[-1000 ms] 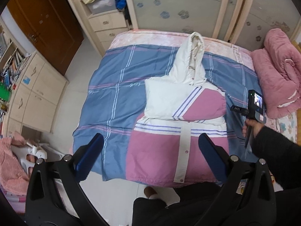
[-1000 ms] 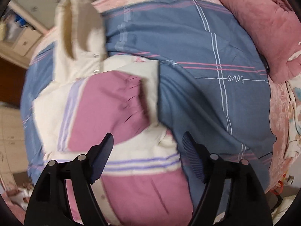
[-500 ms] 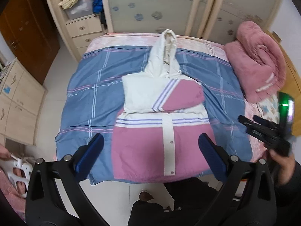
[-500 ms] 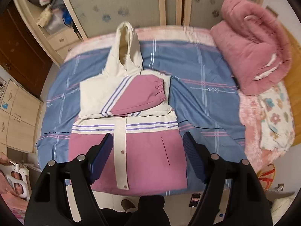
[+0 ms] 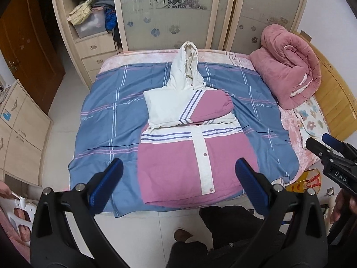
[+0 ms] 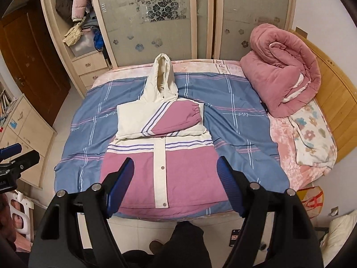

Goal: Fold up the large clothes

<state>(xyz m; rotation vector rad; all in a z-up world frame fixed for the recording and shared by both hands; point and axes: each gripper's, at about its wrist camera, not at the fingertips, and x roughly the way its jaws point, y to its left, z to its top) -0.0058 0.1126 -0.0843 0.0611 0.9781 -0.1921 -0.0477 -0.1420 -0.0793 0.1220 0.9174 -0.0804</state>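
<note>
A pink and white hooded jacket (image 5: 191, 134) lies flat in the middle of the bed (image 5: 107, 120), sleeves folded across its chest. Both the left gripper (image 5: 178, 183) and right gripper (image 6: 176, 178) hover above it, jaws spread, holding nothing.

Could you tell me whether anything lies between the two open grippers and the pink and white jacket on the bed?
Nothing visible does. The left gripper and right gripper hang open above the near edge of the bed, with only air between them and the jacket. The rolled pink quilt lies off to the side, apart from the jacket.
</note>
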